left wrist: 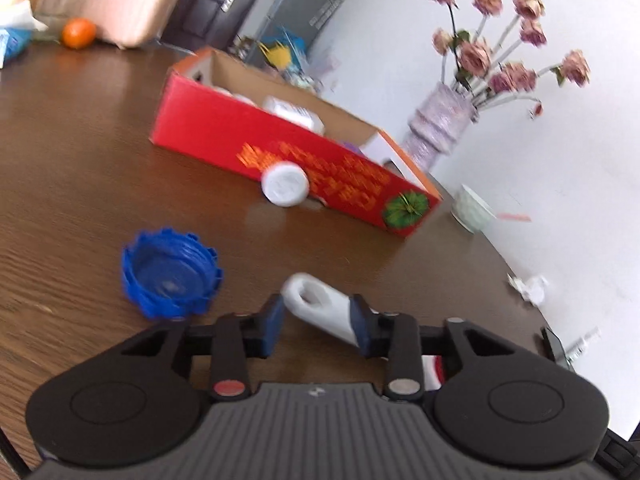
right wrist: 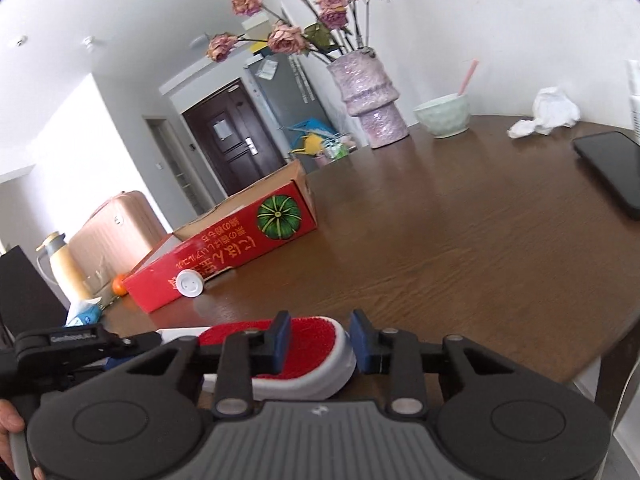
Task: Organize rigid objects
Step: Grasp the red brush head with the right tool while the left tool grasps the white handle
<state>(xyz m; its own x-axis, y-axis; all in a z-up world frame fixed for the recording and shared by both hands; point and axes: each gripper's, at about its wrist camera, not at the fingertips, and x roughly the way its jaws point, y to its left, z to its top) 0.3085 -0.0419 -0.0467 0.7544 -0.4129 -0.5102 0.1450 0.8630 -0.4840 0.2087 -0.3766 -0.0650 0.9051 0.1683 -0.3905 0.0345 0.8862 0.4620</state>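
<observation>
A white brush with a red bristle face lies on the brown table. My left gripper (left wrist: 317,325) is around its white handle (left wrist: 320,307), jaws apart, with a gap at the left pad. My right gripper (right wrist: 320,340) is around the red-bristled head (right wrist: 308,344), the right pad touching it; the grip is unclear. A red open cardboard box (left wrist: 280,148) holds white items and also shows in the right wrist view (right wrist: 224,252). A white bottle (left wrist: 285,182) lies against its front. A blue ridged cap (left wrist: 170,272) lies left of my left gripper.
A purple vase of dried roses (right wrist: 370,104), a pale green bowl (right wrist: 442,116), crumpled tissue (right wrist: 548,114) and a black phone (right wrist: 612,168) sit toward the table's far right. An orange (left wrist: 78,33), a thermos (right wrist: 64,264) and a pink suitcase (right wrist: 116,228) are at the left.
</observation>
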